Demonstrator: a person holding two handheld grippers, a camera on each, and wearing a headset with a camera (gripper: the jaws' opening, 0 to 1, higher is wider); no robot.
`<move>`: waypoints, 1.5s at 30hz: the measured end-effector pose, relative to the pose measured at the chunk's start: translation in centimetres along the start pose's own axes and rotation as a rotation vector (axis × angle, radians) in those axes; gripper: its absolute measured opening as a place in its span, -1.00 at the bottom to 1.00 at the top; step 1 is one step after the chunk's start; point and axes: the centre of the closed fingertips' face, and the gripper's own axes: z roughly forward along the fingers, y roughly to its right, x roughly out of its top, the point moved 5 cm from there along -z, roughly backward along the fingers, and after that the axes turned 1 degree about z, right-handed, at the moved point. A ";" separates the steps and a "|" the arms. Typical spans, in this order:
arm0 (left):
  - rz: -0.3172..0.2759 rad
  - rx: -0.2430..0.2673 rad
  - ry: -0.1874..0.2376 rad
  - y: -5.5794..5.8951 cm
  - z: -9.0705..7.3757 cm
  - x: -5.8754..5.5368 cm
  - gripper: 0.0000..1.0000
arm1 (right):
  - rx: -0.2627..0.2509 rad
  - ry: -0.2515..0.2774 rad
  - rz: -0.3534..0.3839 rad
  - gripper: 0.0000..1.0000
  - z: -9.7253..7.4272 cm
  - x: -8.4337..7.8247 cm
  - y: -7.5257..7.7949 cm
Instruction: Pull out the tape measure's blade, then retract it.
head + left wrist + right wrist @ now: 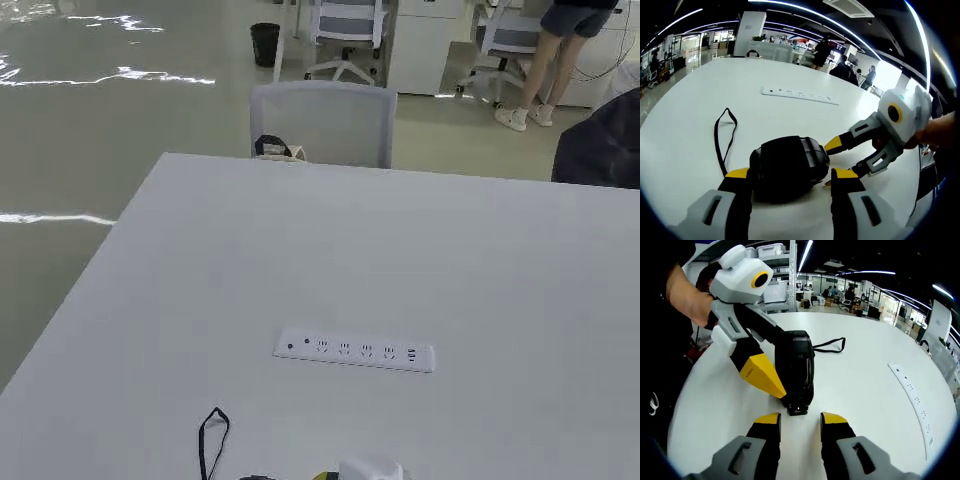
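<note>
At the near edge of the bench, my left gripper is clamped across the black case of the tape measure, one yellow-tipped jaw on each side. The case rests on the white top.

My right gripper faces it from the right with jaws apart and nothing between them. The case's blade mouth points straight at that gap and sits just ahead of the tips, touching neither. No blade looks drawn yet.

The case's long axis runs left to right along the near edge, mouth end to the right. So the pull, as I judge it, belongs to the right gripper: close on the hook at the mouth, then draw away to the right in line with the case while the left holds firm. A pull off that line would likely twist the case in my grip.

Just beyond the case, its black wrist strap lies looped on the bench, clear of both grippers. Farther out, mid-bench, a white power strip lies crosswise, well apart from the work. Past the far edge stands a grey chair.
</note>
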 end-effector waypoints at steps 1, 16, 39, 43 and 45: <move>0.017 -0.007 -0.002 0.1 -0.2 0.0 0.23 | -0.008 0.009 0.013 -0.38 -0.3 0.0 -0.1; 0.170 -0.089 0.029 0.8 -3.9 1.7 0.51 | -0.193 0.063 0.181 -0.10 -5.3 -0.6 -1.4; 0.241 -0.136 0.075 -1.5 -8.4 1.7 0.79 | -0.473 0.152 0.398 0.40 -15.2 -2.0 -6.0; 0.256 -0.140 0.082 -1.6 -9.3 2.1 0.82 | -0.500 0.135 0.408 0.44 -16.3 -2.3 -7.0; 0.262 -0.141 0.082 -1.8 -9.6 2.1 0.83 | -0.505 0.135 0.413 0.47 -16.7 -2.4 -7.5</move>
